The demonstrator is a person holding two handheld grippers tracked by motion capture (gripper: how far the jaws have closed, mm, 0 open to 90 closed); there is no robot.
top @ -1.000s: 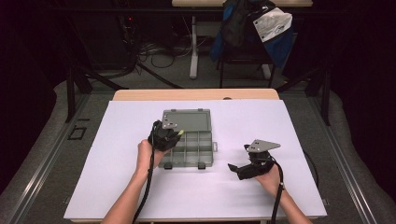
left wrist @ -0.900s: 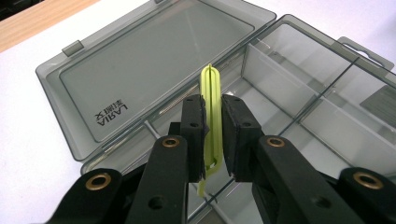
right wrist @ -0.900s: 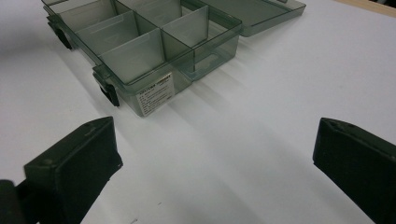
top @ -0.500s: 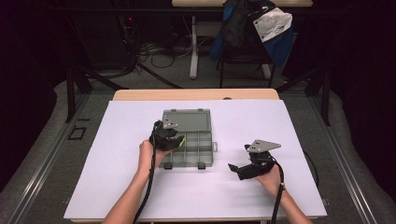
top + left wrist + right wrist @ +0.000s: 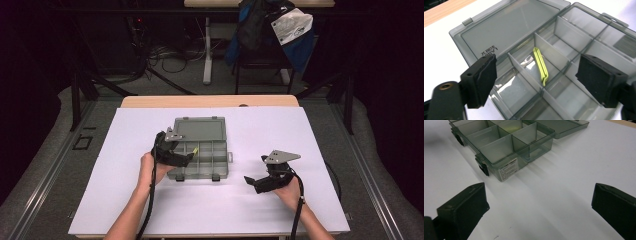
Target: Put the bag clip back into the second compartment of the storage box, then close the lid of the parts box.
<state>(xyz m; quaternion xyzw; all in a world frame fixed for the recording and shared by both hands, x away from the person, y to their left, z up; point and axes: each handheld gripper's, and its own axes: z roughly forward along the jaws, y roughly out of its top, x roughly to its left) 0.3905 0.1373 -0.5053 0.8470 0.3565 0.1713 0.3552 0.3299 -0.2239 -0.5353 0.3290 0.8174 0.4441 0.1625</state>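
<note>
A smoky grey plastic compartment box (image 5: 220,172) lies open on the white table, its lid (image 5: 200,129) folded back flat. A yellow-green clip (image 5: 541,65) lies in one of the box's middle compartments (image 5: 549,53); in the high view the clip (image 5: 195,150) is a small bright spot. My left gripper (image 5: 187,159) hovers over the box's left side. Its jaws have just been opening and stand wide (image 5: 537,75), with the clip below and between them, untouched. My right gripper (image 5: 255,182) rests open on the table to the right of the box (image 5: 506,152), with nothing between its jaws (image 5: 540,202).
The white sheet (image 5: 310,135) covers the table, with bare space to the left, right and front of the box. A wooden strip (image 5: 210,101) marks the far edge. Beyond it stand a chair with a blue bag (image 5: 270,30) and floor cables (image 5: 165,60).
The left gripper has shifted slightly over the box, and the yellow clip now lies loose in its compartment. The right gripper has stayed put.
</note>
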